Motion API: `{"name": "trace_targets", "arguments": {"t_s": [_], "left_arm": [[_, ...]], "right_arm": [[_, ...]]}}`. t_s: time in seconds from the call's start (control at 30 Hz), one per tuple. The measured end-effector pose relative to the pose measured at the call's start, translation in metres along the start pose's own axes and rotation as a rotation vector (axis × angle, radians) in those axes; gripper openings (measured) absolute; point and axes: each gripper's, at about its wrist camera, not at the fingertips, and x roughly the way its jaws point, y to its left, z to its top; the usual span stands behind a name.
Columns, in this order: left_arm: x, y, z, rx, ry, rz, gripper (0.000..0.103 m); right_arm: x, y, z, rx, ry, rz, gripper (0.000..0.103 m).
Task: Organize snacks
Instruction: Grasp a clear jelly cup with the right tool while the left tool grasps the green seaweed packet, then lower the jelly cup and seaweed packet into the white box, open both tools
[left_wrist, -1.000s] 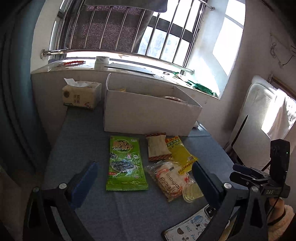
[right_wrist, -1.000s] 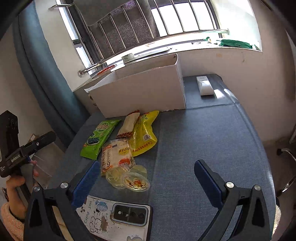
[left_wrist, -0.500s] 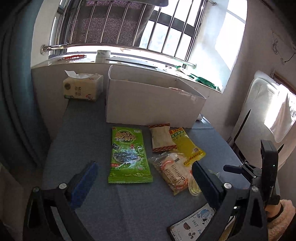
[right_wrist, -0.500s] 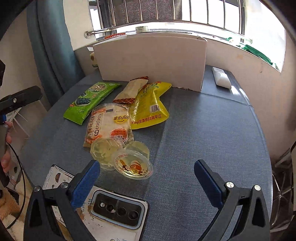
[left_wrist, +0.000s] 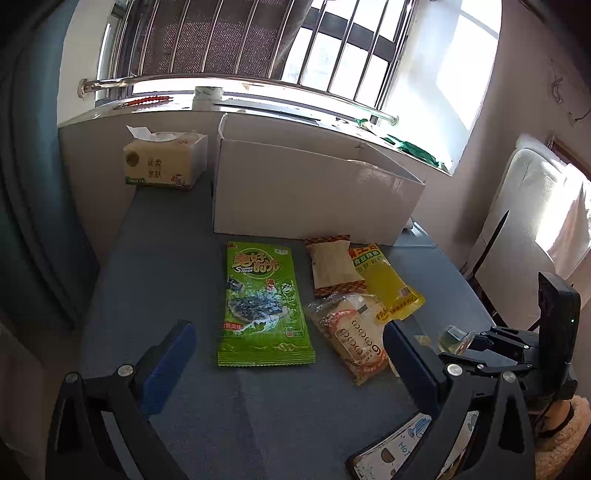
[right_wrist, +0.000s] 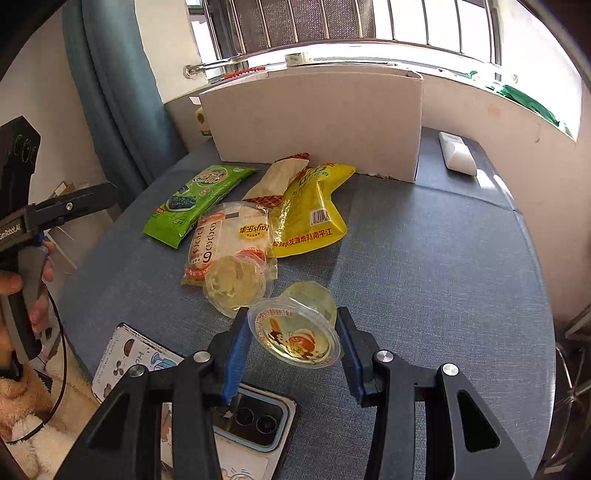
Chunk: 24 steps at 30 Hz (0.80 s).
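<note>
Snacks lie on the grey table in front of a white cardboard box (left_wrist: 314, 192): a green seaweed pack (left_wrist: 262, 302), a beige bar (left_wrist: 332, 269), a yellow pouch (left_wrist: 388, 284) and a clear rice-cracker bag (left_wrist: 354, 332). In the right wrist view my right gripper (right_wrist: 293, 336) has its blue pads closed around a jelly cup (right_wrist: 295, 328) lying on its side; a second jelly cup (right_wrist: 234, 282) lies just behind it. My left gripper (left_wrist: 288, 354) is open and empty, hovering over the table just short of the green pack.
A tissue box (left_wrist: 166, 160) stands left of the cardboard box. A phone (right_wrist: 255, 413) on a printed card (right_wrist: 125, 354) lies at the near edge. A white remote (right_wrist: 456, 151) lies right of the box. A white padded chair (left_wrist: 524, 229) stands at the right.
My right gripper moved forward and down and closed its jaws around the near jelly cup. My left gripper stayed open, shifting only slightly.
</note>
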Motion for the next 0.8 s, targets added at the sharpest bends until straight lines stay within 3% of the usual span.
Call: {"name": "trace_targets", "arguments": {"t_s": [0.17,0.3,0.5,0.53,0.6,0.8], "left_arm": [[0.045,0.004,0.014,0.048,0.119,0.078,0.103],[0.081,0.006,0.033,0.041,0.175,0.122,0.103],[0.125,0.01,0.042,0.012,0.264,0.139,0.101],[0.126,0.009,0.042,0.04,0.253,0.16,0.099],[0.122,0.005,0.042,0.102,0.233,0.163,0.065],[0.075,-0.001,0.044,0.138,0.098,0.101,0.065]], "right_arm": [[-0.024,-0.01,0.004,0.062,-0.068,0.059,0.049],[-0.03,-0.007,0.007,0.047,-0.078,0.04,0.049],[-0.032,-0.007,0.0,0.059,-0.076,0.069,0.049],[-0.033,-0.008,-0.001,0.067,-0.081,0.073,0.049],[-0.033,-0.01,-0.002,0.07,-0.081,0.079,0.049],[-0.037,-0.02,-0.001,0.124,-0.117,0.108,0.049]]}}
